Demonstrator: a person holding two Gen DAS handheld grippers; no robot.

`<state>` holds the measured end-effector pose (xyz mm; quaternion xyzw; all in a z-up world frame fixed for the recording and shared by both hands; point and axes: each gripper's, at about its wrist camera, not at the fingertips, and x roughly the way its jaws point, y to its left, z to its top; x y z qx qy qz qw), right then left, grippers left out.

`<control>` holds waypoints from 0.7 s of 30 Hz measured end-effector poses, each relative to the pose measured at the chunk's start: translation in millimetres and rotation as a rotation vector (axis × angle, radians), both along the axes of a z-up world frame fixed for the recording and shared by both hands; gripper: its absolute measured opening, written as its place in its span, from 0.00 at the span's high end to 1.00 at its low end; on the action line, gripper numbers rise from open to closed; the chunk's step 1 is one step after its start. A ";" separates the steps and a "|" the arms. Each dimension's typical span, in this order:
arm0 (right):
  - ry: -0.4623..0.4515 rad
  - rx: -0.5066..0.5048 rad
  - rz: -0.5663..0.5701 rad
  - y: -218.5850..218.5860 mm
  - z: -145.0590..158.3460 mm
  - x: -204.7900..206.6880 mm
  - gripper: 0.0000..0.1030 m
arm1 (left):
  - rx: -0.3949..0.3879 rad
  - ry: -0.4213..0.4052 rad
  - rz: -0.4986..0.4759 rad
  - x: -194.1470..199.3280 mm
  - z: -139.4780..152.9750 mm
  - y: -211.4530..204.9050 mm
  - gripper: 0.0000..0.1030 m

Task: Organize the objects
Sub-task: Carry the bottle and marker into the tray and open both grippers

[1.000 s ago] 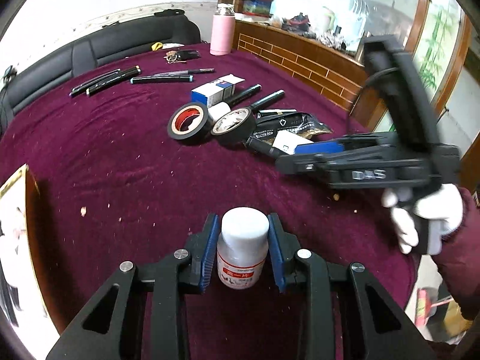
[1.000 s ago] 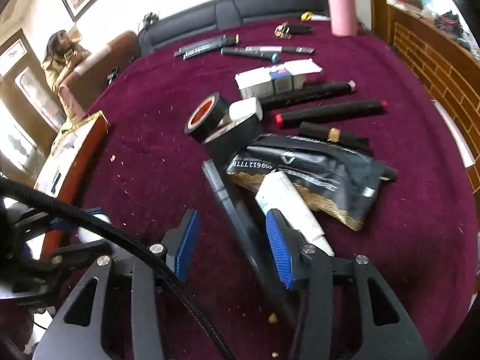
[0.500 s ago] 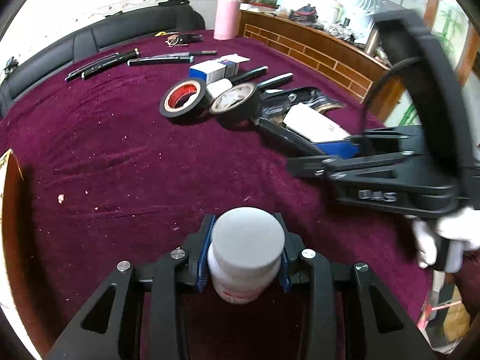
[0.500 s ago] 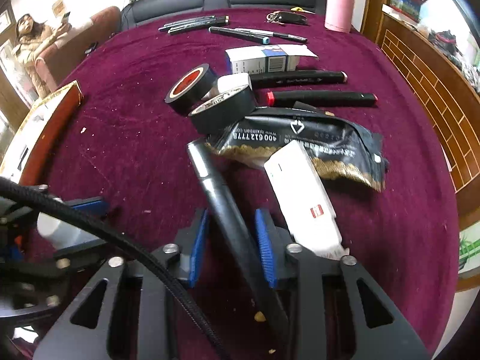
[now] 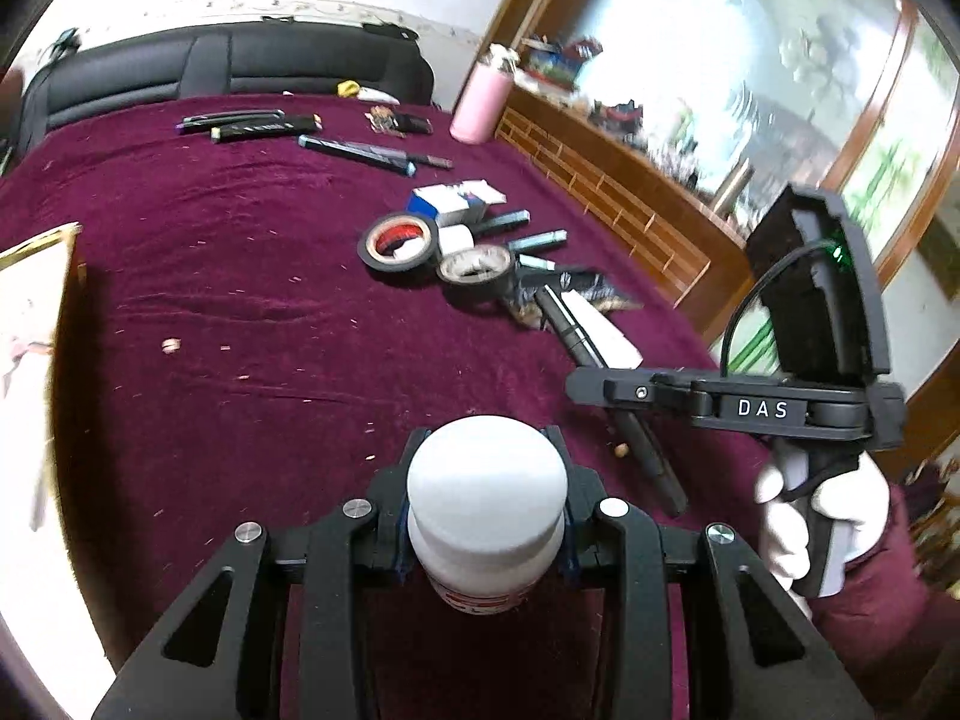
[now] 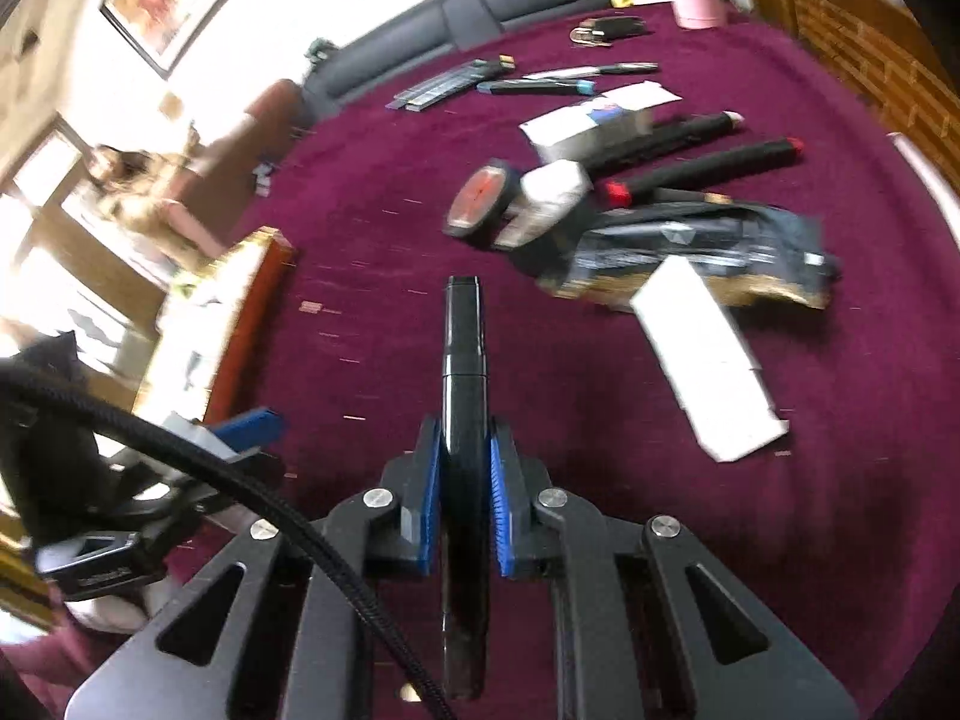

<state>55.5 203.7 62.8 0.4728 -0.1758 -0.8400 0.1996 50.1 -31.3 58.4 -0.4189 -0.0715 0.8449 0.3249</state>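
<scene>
We had the left tool [image 5: 486, 540] clamped on a light, slick bottle [image 5: 486, 516] and the right tool [image 6: 462, 516] pinching a stiff marker [image 6: 462, 396] mid-barrel.

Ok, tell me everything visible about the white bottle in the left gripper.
The bottle is small, white and plastic-looking, with a wide, smooth, rounded white cap and a red-printed label partly visible low on its body. It is capped and looks intact. The left gripper is shut on it, blue pads pressing either side just under the cap, top towards the camera. It hangs clear above the maroon cloth, touching only the pads. Its base is hidden.
</scene>
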 end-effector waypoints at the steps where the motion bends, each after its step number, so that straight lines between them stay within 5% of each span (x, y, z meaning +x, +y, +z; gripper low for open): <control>1: 0.001 -0.032 0.019 -5.9 4.7 -0.1 0.88 | 0.012 0.005 0.013 2.1 5.1 -7.1 0.71; 7: 0.004 -0.124 0.163 -70.2 26.3 -8.8 0.88 | 0.080 0.032 0.137 18.3 38.4 -80.2 0.70; 12: -0.008 -0.178 0.292 -141.3 33.5 -24.3 0.88 | 0.034 0.054 0.290 27.5 51.5 -156.5 0.70; 21: -0.106 -0.180 0.462 -272.9 4.3 -39.0 0.87 | -0.086 -0.048 0.438 28.2 16.9 -253.9 0.70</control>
